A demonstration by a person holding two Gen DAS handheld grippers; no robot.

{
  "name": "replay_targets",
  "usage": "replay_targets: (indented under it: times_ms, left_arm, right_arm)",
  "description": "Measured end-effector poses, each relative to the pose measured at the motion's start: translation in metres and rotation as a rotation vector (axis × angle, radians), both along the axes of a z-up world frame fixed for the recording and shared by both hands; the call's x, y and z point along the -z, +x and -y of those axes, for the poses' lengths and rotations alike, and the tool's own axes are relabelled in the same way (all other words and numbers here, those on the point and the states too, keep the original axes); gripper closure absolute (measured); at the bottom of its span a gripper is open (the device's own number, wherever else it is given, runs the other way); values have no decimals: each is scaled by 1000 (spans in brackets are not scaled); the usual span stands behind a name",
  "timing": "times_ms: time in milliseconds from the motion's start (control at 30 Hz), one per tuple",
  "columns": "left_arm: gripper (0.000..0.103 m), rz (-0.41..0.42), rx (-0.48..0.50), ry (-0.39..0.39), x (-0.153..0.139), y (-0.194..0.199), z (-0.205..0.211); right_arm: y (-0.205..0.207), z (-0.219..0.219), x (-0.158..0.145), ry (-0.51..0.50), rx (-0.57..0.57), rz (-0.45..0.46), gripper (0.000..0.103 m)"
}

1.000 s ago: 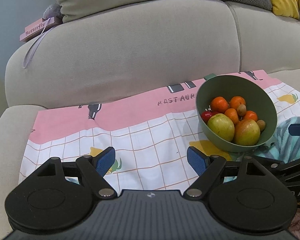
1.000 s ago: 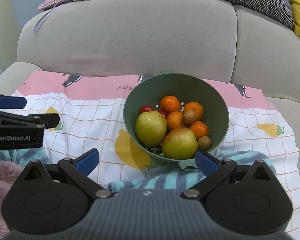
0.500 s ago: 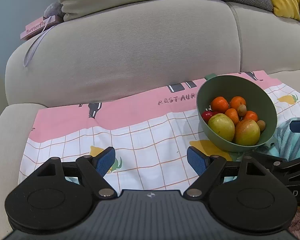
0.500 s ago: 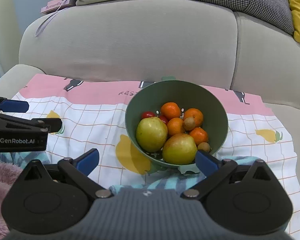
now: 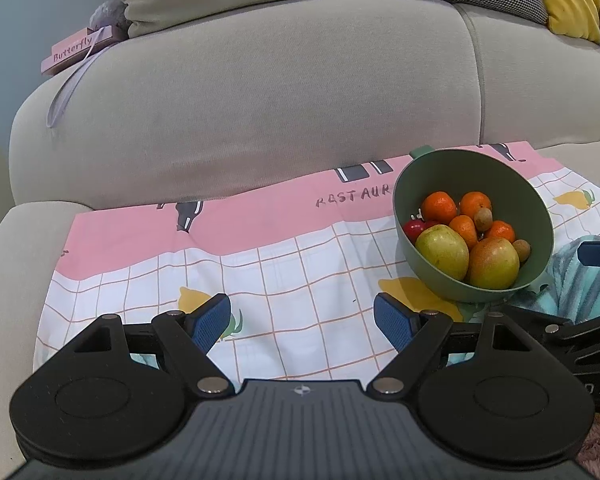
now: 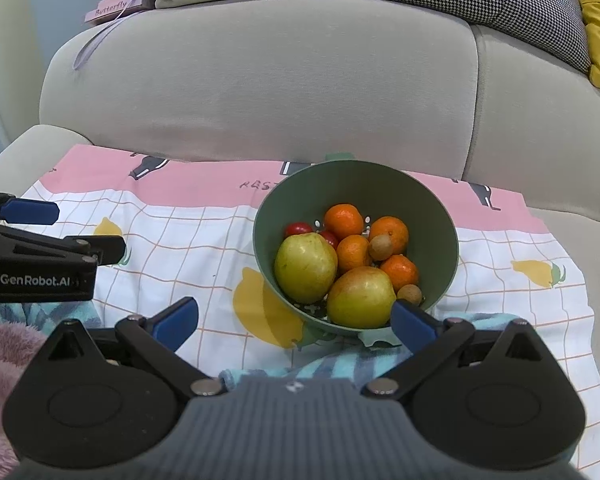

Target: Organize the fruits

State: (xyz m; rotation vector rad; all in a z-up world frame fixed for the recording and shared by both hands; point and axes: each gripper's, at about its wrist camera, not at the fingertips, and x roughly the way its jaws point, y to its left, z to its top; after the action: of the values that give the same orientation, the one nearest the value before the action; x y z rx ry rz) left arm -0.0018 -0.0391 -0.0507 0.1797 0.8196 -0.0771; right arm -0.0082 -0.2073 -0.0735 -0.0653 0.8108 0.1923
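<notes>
both grippers low over the near edge of the cloth, pointing fwd toward the sofa back. left gripper (image 5: 302,318) jaws wide, nothing between them, over bare checked cloth (image 5: 292,264), bowl off to its right and farther. right gripper (image 6: 294,320) jaws also wide, empty, blue fingertips (image 6: 414,322) just in front of the bowl's near rim; right pad overlaps the near apple in view, can't tell if touching. left gripper shows at left edge of right cam (image 6: 40,256), cut off by frame; right gripper only partly seen at right edge of left cam.

hidden/unclear: bowl bottom mostly covered by fruit, some drain holes show. red fruit (image 6: 299,229) half hidden behind apple, type unclear. striped teal towel (image 6: 340,364) partly under the right gripper body. pink fuzzy fabric (image 6: 4,344) cut off at near left.

green bowl (image 6: 380,184) sits on the cloth on the sofa seat, right of centre, tilted toward cam. inside: 2 yellow-green apples (image 6: 306,268) near side w/ reddish blush, 4 oranges (image 6: 343,221) behind, 2 small brown round fruits (image 6: 380,247). pink book (image 6: 114,8) w/ "butterfly" on sofa back far left, cushions (image 6: 488,0) along the top.
</notes>
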Motion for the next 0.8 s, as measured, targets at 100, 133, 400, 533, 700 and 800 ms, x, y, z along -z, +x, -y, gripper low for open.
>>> replay_targets:
  times_ms: [100,133,400,533,700,800]
  left_arm:
    - [8,0,0,0,0,0,0]
    - [8,1,-1,0,0,0,0]
    - [8,1,0,-1,0,0,0]
    - [8,1,0,0,0,0,0]
    - [8,1,0,0,0,-1,0]
    - [8,2,0,0,0,-1,0]
  right_arm:
    - [0,0,0,-1,-3,0,4]
    - [0,0,0,-2,-5,-1,4]
    - [0,0,1,-3,-10,-2,4]
    - [0,0,1,-3,-11,-3,4]
    - [1,0,3,1,-8,-11,4]
    - [1,1,4,2,-7,-12,4]
